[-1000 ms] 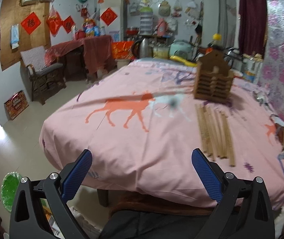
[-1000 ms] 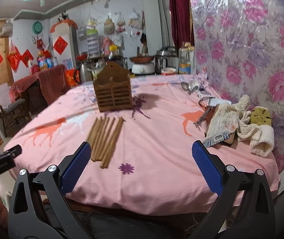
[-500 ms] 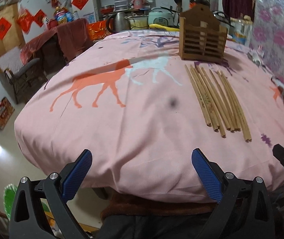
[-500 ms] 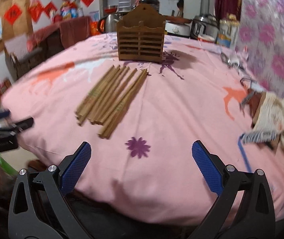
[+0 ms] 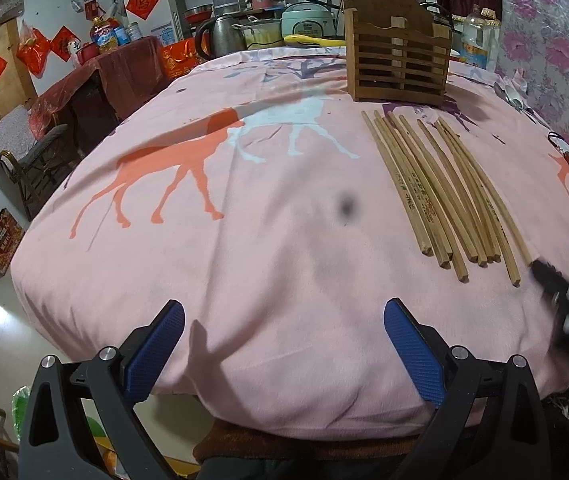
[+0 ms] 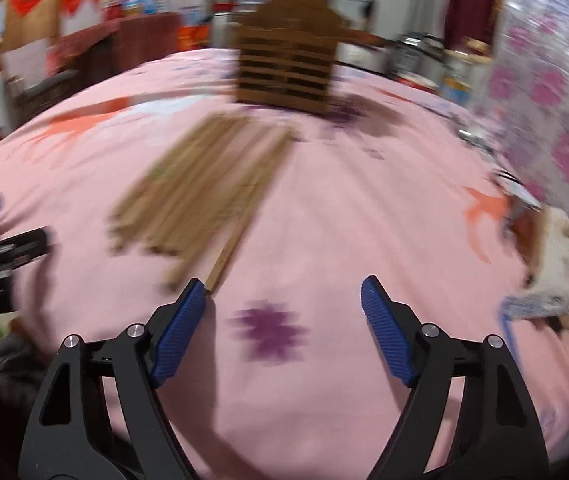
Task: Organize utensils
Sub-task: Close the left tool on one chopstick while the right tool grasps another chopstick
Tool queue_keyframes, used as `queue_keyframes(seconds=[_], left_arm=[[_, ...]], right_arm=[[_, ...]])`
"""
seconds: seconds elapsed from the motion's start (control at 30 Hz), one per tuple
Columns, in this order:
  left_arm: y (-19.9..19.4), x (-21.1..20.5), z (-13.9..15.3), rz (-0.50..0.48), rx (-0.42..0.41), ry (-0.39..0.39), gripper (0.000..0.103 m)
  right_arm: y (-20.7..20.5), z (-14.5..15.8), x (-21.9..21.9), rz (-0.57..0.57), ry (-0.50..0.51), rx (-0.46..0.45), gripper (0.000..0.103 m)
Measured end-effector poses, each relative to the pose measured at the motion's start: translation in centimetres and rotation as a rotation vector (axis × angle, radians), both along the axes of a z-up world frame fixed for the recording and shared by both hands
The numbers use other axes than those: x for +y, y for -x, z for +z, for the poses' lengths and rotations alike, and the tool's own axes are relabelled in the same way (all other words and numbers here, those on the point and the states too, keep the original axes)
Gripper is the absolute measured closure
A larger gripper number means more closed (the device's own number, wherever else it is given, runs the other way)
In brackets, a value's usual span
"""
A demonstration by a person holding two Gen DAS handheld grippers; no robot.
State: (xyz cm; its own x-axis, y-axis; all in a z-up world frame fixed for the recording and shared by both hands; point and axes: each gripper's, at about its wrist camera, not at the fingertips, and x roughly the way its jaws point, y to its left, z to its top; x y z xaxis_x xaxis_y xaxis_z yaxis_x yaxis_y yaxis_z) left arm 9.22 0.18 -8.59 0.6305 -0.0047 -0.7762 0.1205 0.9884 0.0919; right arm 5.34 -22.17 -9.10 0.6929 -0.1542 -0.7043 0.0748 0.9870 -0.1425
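Observation:
Several wooden chopsticks [image 5: 440,188] lie side by side on the pink cloth [image 5: 276,240], in front of a slatted wooden holder [image 5: 398,62] that stands upright. My left gripper [image 5: 284,340] is open and empty over the cloth's near edge, left of the chopsticks. My right gripper [image 6: 284,308] is open and empty; its left fingertip [image 6: 192,300] is at the near end of the rightmost chopstick in the blurred bundle [image 6: 200,188]. The holder [image 6: 288,68] shows blurred behind. The right gripper also shows at the right edge of the left wrist view [image 5: 564,280].
Cloths and small items [image 6: 564,248] lie at the table's right edge by a floral wall. Kettle, rice cooker and bottles [image 5: 268,28] stand behind the table. A chair [image 5: 32,152] and a draped side table stand to the left.
Both grippers have moved forward and lower toward the table. My right gripper has closed in on the near ends of the chopsticks and its view is motion-blurred.

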Motion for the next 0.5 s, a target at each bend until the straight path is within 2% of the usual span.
queue_keyframes(seconds=[0.1, 0.13, 0.23, 0.33, 0.5], left_arm=[[-0.8, -0.1, -0.2, -0.001, 0.003, 0.012, 0.005], [-1.1, -0.3, -0.2, -0.002, 0.002, 0.017, 0.005], [-1.6, -0.7, -0.1, -0.017, -0.009, 0.033, 0.005], [-1.8, -1.3, -0.1, -0.043, -0.021, 0.041, 0.005], [-2.0, -2.5, -0.6, -0.103, -0.021, 0.043, 0.005]], right_arm=[[0.0, 0.1, -3.2, -0.081, -0.100, 0.003, 0.037], [0.2, 0.5, -3.8, -0.082, -0.150, -0.010, 0.037], [0.6, 1.0, -3.2, -0.033, -0.191, -0.032, 0.037], [0.5, 0.9, -1.3, 0.047, -0.197, -0.025, 0.037], [-0.7, 0.3, 0.0, 0.064, -0.164, -0.019, 0.037]])
